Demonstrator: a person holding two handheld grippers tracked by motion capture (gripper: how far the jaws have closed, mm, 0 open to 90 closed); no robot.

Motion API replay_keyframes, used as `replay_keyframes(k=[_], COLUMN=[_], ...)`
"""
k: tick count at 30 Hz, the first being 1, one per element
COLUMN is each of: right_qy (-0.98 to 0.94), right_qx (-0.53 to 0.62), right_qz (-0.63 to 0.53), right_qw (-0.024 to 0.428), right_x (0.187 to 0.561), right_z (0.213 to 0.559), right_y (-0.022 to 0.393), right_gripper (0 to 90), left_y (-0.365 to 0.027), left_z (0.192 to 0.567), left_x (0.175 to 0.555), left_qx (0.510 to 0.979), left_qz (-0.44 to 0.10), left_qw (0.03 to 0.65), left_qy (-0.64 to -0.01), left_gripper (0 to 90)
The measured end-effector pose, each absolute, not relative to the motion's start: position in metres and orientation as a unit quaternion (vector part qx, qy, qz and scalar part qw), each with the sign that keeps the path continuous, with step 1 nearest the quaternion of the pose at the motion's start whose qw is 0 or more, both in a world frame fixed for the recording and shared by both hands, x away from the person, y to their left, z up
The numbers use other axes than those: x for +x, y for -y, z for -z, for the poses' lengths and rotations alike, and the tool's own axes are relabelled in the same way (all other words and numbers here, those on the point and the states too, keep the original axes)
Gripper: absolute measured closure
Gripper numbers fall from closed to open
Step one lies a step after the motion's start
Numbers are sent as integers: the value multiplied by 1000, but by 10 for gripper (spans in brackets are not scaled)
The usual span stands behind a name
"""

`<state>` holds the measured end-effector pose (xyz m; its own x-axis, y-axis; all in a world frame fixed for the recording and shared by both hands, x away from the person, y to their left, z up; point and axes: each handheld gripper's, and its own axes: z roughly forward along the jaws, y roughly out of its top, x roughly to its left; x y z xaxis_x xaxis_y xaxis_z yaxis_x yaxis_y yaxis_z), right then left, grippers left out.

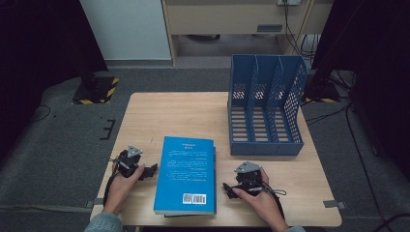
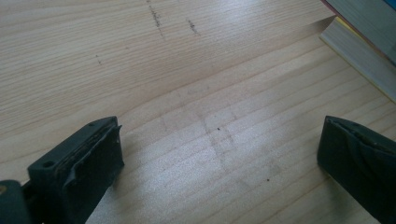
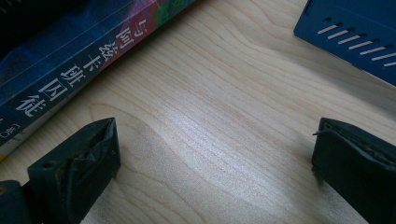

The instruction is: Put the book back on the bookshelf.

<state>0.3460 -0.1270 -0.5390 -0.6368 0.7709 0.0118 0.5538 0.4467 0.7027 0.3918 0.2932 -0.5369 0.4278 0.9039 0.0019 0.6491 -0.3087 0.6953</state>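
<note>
Both the left tool (image 1: pixel 153 168) and right tool (image 1: pixel 226 188) are resting released either side of the blue book (image 1: pixel 186 175), which is lying flat on the table (image 1: pixel 169 116) atop seemingly another volume, risking a double pickup.

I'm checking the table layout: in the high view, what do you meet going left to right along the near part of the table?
left gripper → blue book → right gripper
</note>
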Motion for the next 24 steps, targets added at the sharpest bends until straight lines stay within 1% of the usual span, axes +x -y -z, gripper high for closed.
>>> replay_keyframes(k=[11, 13, 14, 15, 24], right_qy=[-836, -836, -836, -836, -835], right_qx=[395, 395, 396, 396, 399], right_qz=[-348, -348, -348, -348, -344], right_qw=[154, 155, 154, 154, 159], right_x=[347, 347, 347, 347, 347], right_z=[539, 539, 539, 539, 539], right_y=[126, 126, 126, 126, 125], right_gripper=[8, 8, 8, 9, 5], left_y=[-293, -293, -294, -294, -295], left_z=[535, 534, 533, 532, 513], left_x=[392, 392, 392, 391, 374], left_qx=[787, 786, 785, 783, 768], left_qz=[-196, -194, -191, -186, -192], left_qw=[311, 311, 314, 319, 347], left_qy=[-495, -498, -499, -501, -503], left_gripper=[0, 14, 14, 34, 40])
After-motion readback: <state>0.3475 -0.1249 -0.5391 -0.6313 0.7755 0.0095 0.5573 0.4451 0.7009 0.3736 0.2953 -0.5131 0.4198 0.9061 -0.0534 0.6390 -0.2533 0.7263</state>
